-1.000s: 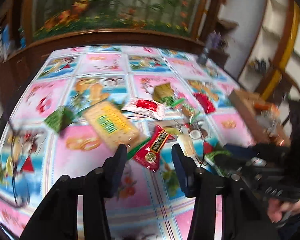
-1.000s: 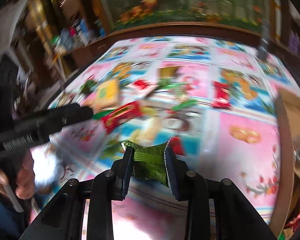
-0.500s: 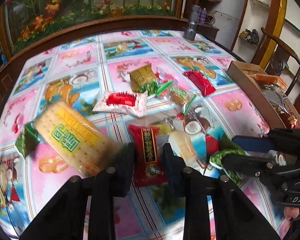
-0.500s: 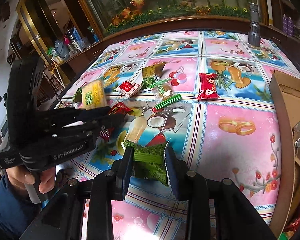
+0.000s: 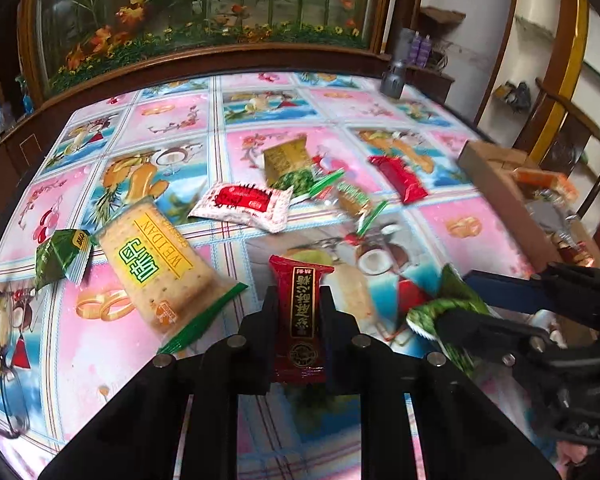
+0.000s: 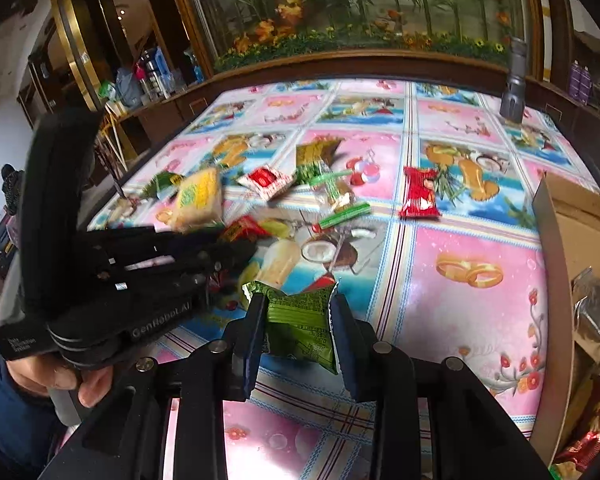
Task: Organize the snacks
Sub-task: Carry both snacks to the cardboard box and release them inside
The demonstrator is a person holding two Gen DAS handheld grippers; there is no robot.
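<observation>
My left gripper (image 5: 299,300) is shut on a dark red snack packet (image 5: 302,316) with gold lettering, its top end sticking out past the fingertips. My right gripper (image 6: 299,307) is shut on a green snack packet (image 6: 300,326); it also shows at the right of the left wrist view (image 5: 440,308). Loose snacks lie on the patterned tablecloth: a yellow cracker pack (image 5: 152,264), a white and red packet (image 5: 242,206), a red packet (image 5: 398,178), a small green packet (image 5: 60,254), a gold-green packet (image 5: 286,160).
A cardboard box (image 6: 556,248) holding more snack bags stands at the table's right edge. A grey flashlight (image 6: 514,88) stands at the far right corner. Eyeglasses (image 5: 4,344) lie at the left edge. A wooden chair (image 5: 572,128) is beyond the box.
My left gripper moved forward over the dark red packet and closed on it. My right gripper kept hold of the green packet and stayed roughly in place.
</observation>
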